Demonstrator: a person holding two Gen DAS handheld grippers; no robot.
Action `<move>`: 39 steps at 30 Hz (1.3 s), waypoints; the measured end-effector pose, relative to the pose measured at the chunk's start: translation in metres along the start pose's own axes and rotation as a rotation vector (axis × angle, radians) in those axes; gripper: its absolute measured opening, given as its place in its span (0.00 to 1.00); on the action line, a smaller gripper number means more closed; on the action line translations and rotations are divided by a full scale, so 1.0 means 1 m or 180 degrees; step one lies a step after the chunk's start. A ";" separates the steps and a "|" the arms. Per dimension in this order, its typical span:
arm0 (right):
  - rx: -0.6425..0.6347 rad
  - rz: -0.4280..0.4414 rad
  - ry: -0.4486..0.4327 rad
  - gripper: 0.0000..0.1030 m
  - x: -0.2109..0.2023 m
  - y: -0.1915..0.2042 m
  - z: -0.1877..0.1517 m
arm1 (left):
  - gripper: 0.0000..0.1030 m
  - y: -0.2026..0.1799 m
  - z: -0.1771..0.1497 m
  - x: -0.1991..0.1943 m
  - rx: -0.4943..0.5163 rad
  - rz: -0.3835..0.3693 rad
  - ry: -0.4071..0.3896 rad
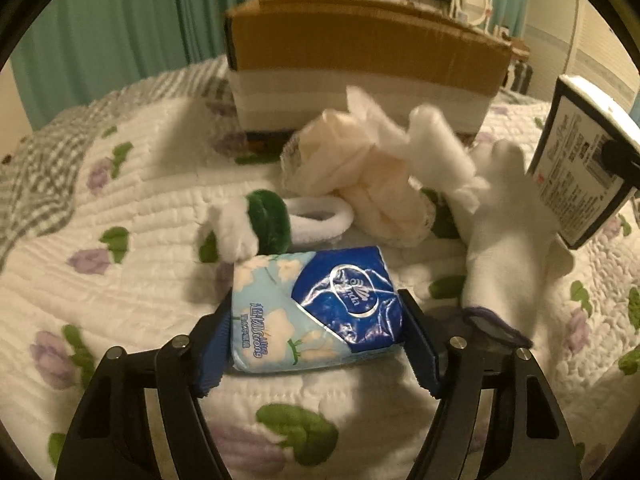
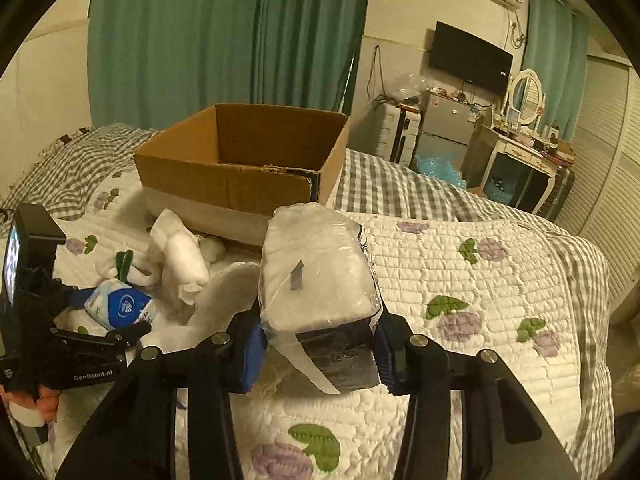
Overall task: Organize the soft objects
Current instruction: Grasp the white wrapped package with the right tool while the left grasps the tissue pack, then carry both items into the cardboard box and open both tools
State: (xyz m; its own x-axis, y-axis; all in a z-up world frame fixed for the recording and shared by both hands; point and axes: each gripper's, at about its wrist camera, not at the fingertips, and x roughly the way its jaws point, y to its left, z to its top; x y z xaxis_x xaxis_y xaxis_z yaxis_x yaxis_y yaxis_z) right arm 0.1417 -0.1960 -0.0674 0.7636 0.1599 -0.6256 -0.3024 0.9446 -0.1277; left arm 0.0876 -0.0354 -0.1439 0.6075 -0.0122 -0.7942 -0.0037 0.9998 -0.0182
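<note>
My left gripper is shut on a blue and white tissue pack low over the quilt; the pack also shows in the right wrist view. My right gripper is shut on a clear-wrapped white pack, held above the bed; that pack shows at the right edge of the left wrist view. An open cardboard box stands behind on the bed, also seen in the left wrist view. Loose soft items lie before it: a green and white plush, cream cloth, a white glove.
The bed has a white floral quilt over a grey checked sheet. Green curtains hang behind. A fridge, wall TV and dressing table with mirror stand at the far right.
</note>
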 end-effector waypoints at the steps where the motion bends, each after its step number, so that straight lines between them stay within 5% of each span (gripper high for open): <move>1: 0.0005 -0.0003 -0.0021 0.42 -0.005 0.000 0.000 | 0.71 0.001 0.000 -0.005 0.0012 0.0017 -0.0038; 12: 0.0022 -0.0081 -0.0407 0.41 -0.069 0.009 0.027 | 0.71 -0.010 0.026 -0.103 0.0170 0.0229 -0.0787; 23: 0.0043 0.0181 -0.0854 0.41 -0.093 0.020 0.120 | 0.71 -0.004 0.095 -0.148 0.0322 0.0140 -0.1272; 31: 0.0271 0.0464 -0.0769 0.41 -0.012 0.025 0.182 | 0.71 0.002 0.168 -0.101 0.0464 0.0156 -0.1327; 39: 0.0423 0.0584 -0.0437 0.41 0.099 0.020 0.189 | 0.72 0.008 0.212 -0.001 0.0553 0.0022 -0.0985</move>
State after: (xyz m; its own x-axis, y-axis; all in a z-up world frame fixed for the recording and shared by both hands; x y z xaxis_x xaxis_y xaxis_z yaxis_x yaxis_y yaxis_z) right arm 0.3194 -0.1071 0.0138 0.7759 0.3609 -0.5175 -0.3723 0.9241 0.0862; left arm 0.2558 -0.0240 -0.0145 0.8200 -0.0274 -0.5718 0.1106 0.9876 0.1113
